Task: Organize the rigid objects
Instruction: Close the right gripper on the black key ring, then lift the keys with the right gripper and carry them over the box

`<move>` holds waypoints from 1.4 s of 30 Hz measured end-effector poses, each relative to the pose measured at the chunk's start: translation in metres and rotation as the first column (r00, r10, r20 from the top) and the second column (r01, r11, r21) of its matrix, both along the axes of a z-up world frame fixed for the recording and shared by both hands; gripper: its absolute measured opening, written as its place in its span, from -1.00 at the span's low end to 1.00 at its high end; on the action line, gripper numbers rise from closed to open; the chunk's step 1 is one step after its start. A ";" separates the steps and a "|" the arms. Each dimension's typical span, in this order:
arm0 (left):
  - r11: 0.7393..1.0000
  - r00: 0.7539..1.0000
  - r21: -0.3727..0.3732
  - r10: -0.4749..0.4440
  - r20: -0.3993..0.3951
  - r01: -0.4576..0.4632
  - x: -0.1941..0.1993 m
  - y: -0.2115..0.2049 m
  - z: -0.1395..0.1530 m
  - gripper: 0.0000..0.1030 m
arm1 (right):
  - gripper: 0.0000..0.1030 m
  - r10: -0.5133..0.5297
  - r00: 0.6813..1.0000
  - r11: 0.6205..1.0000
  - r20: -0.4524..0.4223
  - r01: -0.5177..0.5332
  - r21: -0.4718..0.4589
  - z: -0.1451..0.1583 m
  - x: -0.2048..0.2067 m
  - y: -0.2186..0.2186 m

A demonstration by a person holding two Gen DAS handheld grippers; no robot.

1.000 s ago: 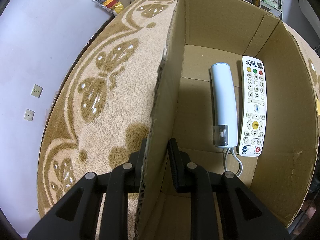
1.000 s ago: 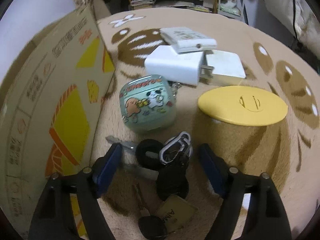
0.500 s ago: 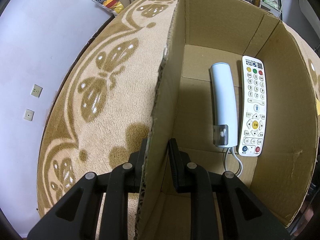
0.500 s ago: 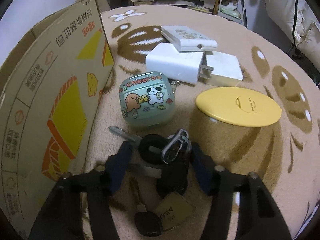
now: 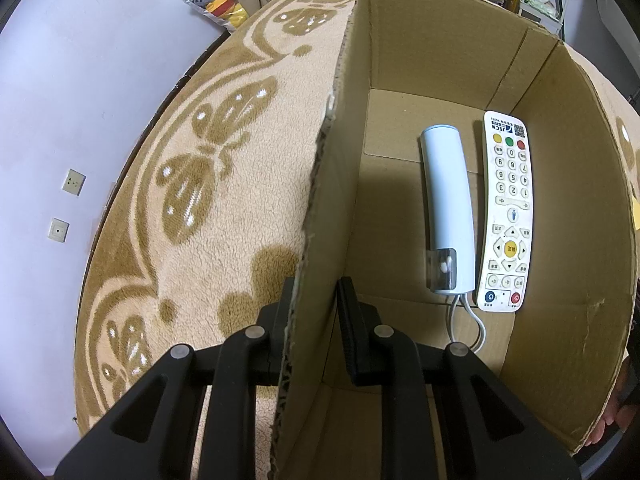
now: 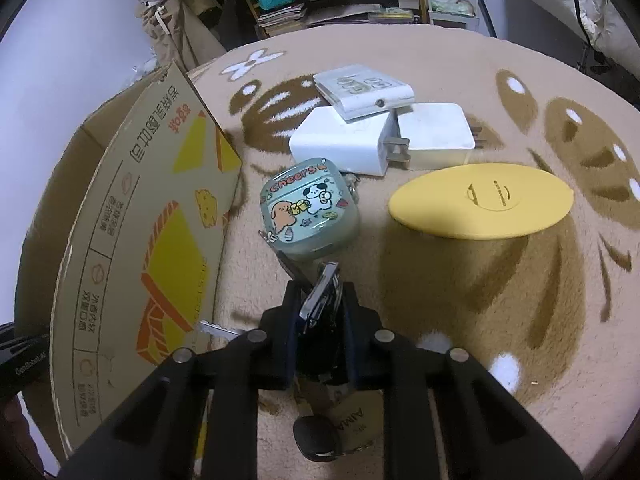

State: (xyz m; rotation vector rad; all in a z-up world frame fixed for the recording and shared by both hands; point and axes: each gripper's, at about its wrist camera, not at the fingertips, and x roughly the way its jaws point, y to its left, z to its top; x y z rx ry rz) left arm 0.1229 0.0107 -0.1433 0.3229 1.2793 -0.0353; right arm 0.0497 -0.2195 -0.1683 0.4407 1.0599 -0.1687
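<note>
Now my right gripper [image 6: 320, 312] grips the key bunch [image 6: 320, 300]; my left gripper [image 5: 316, 300] pinches the cardboard box [image 5: 560, 240] wall, so I should lift slowly.

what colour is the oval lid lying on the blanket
Yellow, plain apart from a small dark logo; the oval lid shows best in the right wrist view.

Both wrist views look down closely, sharing the cardboard box [image 5: 440, 60] [image 6: 132, 240] on the blanket [image 5: 240, 200].
</note>
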 end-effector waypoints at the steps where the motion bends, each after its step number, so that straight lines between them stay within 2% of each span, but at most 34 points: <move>1: 1.000 1.000 0.000 0.000 0.000 0.000 0.000 0.000 0.000 -0.63 | -0.60 -0.002 1.000 1.000 0.005 0.002 0.002 0.002 -0.002 0.003; 7: 1.000 1.000 0.001 -0.001 0.000 0.001 0.000 0.000 0.000 -0.63 | -0.60 -0.007 0.997 1.000 0.071 0.008 -0.016 0.021 -0.013 0.005; 26: 1.000 1.000 0.002 -0.002 0.000 0.002 -0.001 -0.001 0.000 -0.63 | -0.61 0.009 0.986 0.998 0.168 0.001 -0.058 0.050 -0.006 0.012; 42: 1.000 1.000 0.008 -0.004 0.002 0.004 -0.001 -0.002 0.001 -0.62 | -0.68 0.026 0.952 0.994 0.304 0.008 -0.111 0.106 0.008 0.016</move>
